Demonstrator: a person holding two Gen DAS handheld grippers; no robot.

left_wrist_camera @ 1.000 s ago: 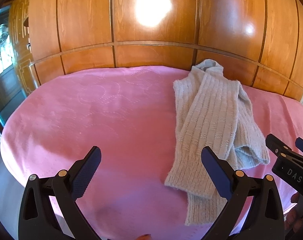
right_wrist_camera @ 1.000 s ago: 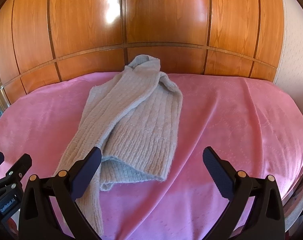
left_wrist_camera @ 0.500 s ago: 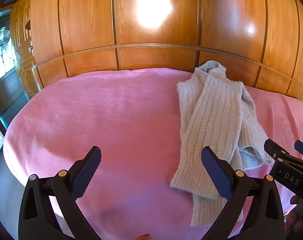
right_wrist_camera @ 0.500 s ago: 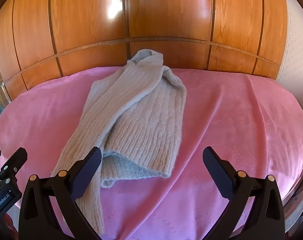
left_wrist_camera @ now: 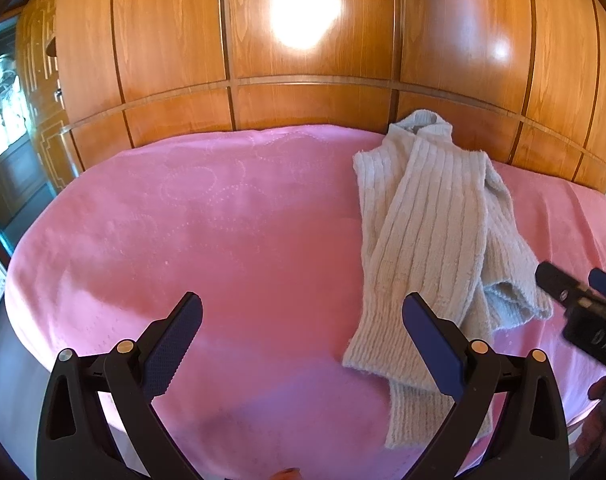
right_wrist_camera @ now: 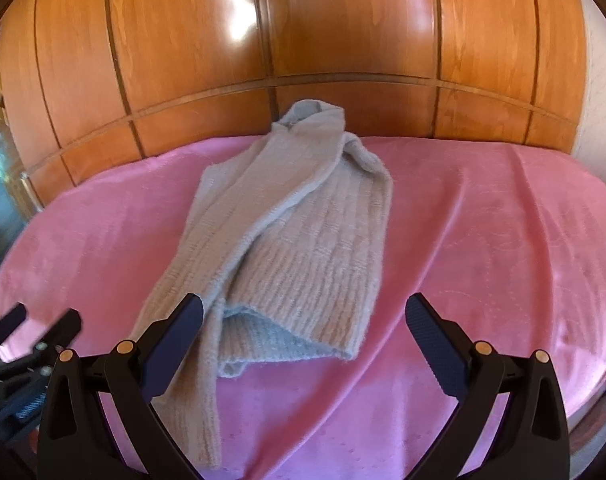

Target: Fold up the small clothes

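Sweater [right_wrist_camera: 303, 240], soft ribbed knit, lies half-folded on the pink bed [right_wrist_camera: 483, 240] toward the far side. It looks light and floppy. Both my tools, left tool [left_wrist_camera: 302, 330] and right tool [right_wrist_camera: 304, 330], gape wide, holding nothing. I'd pinch the near hem.

To your left, the pink bed [left_wrist_camera: 231, 240] lies bare and flat, and right of the sweater [right_wrist_camera: 295, 248] it is bare too. The sweater lies between those stretches. The wooden wall [right_wrist_camera: 343, 40] closes the far edge, touching the sweater's collar.
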